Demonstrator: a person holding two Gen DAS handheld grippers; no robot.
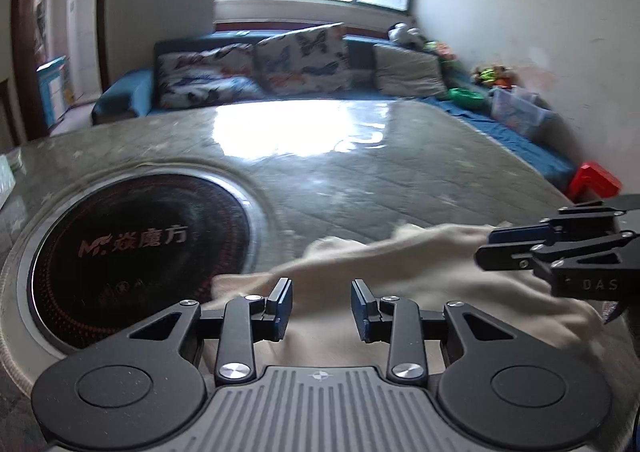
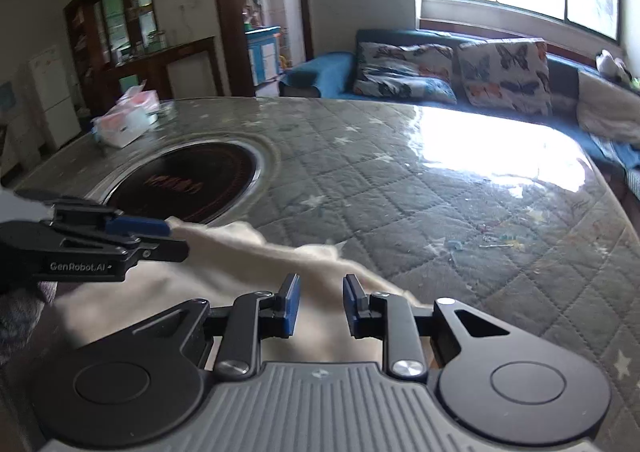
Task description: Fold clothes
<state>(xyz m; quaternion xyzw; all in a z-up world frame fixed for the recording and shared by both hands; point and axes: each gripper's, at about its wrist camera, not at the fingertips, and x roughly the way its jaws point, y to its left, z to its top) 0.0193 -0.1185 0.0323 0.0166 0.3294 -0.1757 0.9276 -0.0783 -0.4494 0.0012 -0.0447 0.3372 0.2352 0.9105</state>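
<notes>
A cream garment (image 1: 400, 264) lies crumpled on the quilted table top (image 1: 360, 180), near its front edge. My left gripper (image 1: 322, 306) hovers over the garment's left part, open, with cloth showing through the gap between its blue pads. The right gripper (image 1: 516, 248) comes in from the right side, over the garment's far right edge. In the right wrist view the right gripper (image 2: 320, 306) is open above the garment (image 2: 240, 264). The left gripper (image 2: 152, 238) reaches in from the left there. Neither one pinches cloth.
A round black cooktop (image 1: 136, 248) is set into the table left of the garment. A tissue pack (image 2: 128, 116) lies at the far left edge. Behind the table runs a blue sofa (image 1: 124, 96) with butterfly cushions (image 1: 300, 56). A red object (image 1: 592, 180) sits off the right edge.
</notes>
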